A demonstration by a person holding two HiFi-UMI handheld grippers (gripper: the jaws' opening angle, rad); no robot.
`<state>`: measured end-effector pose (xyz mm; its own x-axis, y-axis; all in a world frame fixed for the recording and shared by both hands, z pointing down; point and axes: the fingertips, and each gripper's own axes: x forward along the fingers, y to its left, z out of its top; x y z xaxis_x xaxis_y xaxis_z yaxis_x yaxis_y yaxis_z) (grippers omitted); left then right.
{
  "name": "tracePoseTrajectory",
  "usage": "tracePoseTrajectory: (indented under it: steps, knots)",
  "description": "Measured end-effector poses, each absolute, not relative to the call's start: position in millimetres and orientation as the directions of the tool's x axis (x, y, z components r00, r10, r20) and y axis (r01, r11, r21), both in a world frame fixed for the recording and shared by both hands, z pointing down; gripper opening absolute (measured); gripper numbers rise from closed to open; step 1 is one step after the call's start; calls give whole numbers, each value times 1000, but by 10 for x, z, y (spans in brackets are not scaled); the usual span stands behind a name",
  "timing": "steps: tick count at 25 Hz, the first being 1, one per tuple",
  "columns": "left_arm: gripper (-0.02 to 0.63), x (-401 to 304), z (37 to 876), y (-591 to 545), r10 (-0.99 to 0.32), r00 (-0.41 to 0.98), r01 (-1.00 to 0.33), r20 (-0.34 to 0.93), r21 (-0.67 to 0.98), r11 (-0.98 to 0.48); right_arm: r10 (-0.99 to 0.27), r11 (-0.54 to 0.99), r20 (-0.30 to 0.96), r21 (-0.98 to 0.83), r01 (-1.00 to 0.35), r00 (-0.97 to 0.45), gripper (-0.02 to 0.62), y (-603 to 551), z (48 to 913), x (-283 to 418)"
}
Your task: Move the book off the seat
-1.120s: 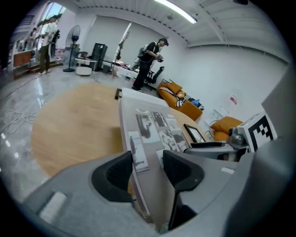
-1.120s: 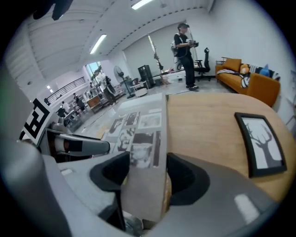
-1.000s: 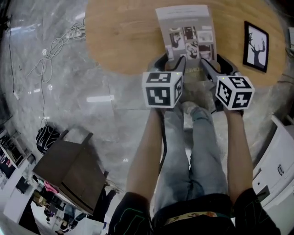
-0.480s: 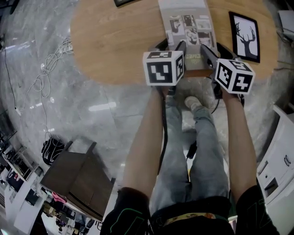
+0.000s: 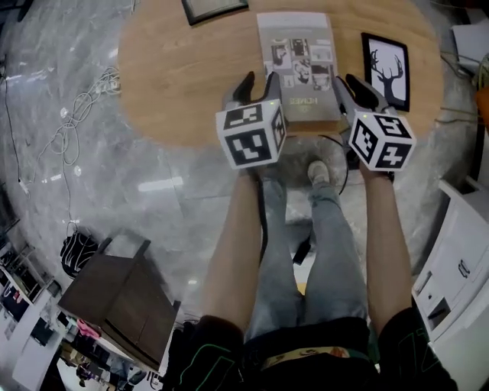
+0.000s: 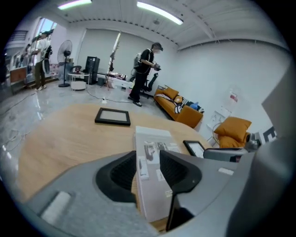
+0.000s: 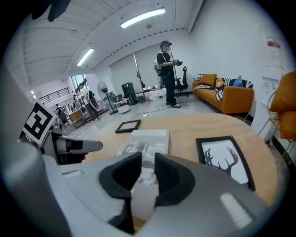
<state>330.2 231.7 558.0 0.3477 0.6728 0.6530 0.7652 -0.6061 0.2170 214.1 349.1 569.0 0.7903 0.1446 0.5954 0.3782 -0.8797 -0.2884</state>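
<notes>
Oval wooden tabletop (image 5: 183,84) fills the upper part of the head view; the person stands at its near edge, arms stretched fwd over it.

Book (image 5: 298,65) lies flat on the tabletop, cover up, long side running away from the person, near end just inside the near edge; so it's already off any seat, and the task looks about done; laid square and fully on the wood, prob. so it can't tip off.

Deer-print frame (image 5: 384,69) lies flat just right of the book, apart from it; a black frame (image 5: 214,9) lies at the far left, well apart; neither blocks the spot chosen.

Left claw (image 5: 257,80) hangs at the book's near left corner, right claw (image 5: 353,88) at its near right corner; one per side, which suits carrying a wide flat thing level w/ two hands.

Both claws are released: jaws closing, but the left gripper view and right gripper view each show only a gap w/ the book seen through it on the tabletop beyond; pads press on nothing.
</notes>
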Motion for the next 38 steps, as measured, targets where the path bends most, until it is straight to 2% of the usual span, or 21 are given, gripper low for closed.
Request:
tracePoseTrajectory:
  steps: [1, 7, 9, 15, 25, 29, 38]
  knots:
    - [164, 3293, 5453, 2288, 675, 366, 747, 640, 231, -624, 138, -886, 585, -288, 363, 800, 68, 3480, 5580, 2105]
    - [39, 3484, 4298, 2266, 660, 550, 653, 512, 228, -722, 133, -927, 505, -241, 287, 853, 40, 3806, 4612, 2009]
    - [12, 3480, 3867, 2309, 648, 599, 648, 470, 190, -737, 139, -940, 472, -214, 266, 871, 9, 3973, 4242, 1980]
    - [11, 3210, 2741, 2504, 607, 700, 664, 376, -28, -748, 90, -958, 353, -224, 178, 931, 3, 4165, 3246, 2021]
    - [11, 2996, 1123, 2095, 490, 863, 497, 125, -35, -867, -31, -949, 129, -315, 12, 991, 5, 4049, 1699, 2066]
    - [11, 2794, 1002, 1887, 447, 891, 451, 80, -47, -891, -52, -969, 55, -246, -37, 997, 3, 3921, 1256, 2078]
    - [11, 2508, 614, 1829, 483, 875, 479, -21, -107, -871, 12, -1000, 10, 2, 12, 1000, 3, 3761, 797, 1849]
